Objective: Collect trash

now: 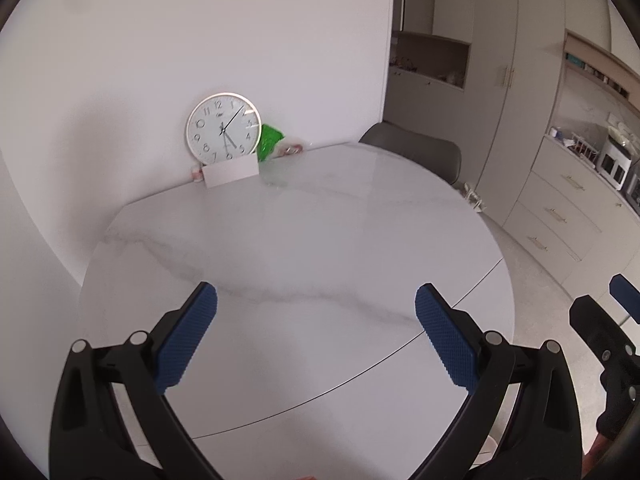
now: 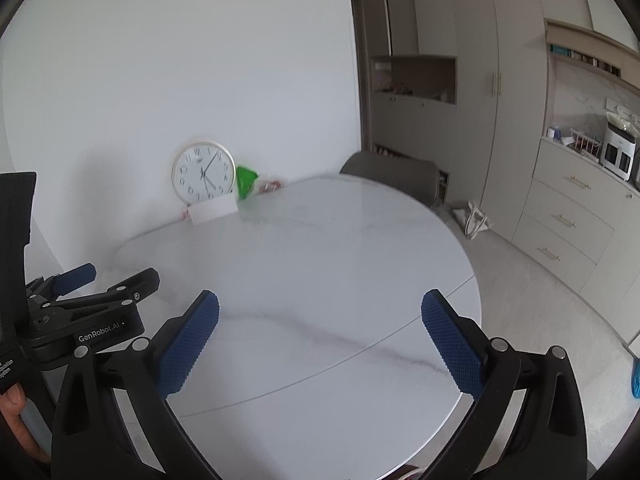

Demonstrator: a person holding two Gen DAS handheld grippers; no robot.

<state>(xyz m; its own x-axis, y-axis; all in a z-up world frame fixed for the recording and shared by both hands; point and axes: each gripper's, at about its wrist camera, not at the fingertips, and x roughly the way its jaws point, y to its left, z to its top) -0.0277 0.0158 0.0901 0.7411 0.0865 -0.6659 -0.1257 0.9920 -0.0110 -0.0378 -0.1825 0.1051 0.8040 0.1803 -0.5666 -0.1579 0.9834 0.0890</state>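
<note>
A crumpled green wrapper [image 1: 269, 142] lies at the far edge of the white marble table [image 1: 320, 240], against the wall beside a round clock [image 1: 223, 128]. A clear wrapper with red print [image 1: 290, 148] lies just right of it. Both show in the right wrist view too, green [image 2: 245, 181] and clear [image 2: 270, 186]. My left gripper [image 1: 316, 332] is open and empty above the near part of the table. My right gripper [image 2: 320, 336] is open and empty beside it, also over the near part of the table [image 2: 320, 260].
A white card [image 1: 231, 172] leans in front of the clock. A grey chair [image 1: 416, 148] stands behind the table at the right. Beige cabinets and drawers [image 2: 560, 220] line the right wall, with appliances on the counter. A white bag [image 2: 472, 216] lies on the floor.
</note>
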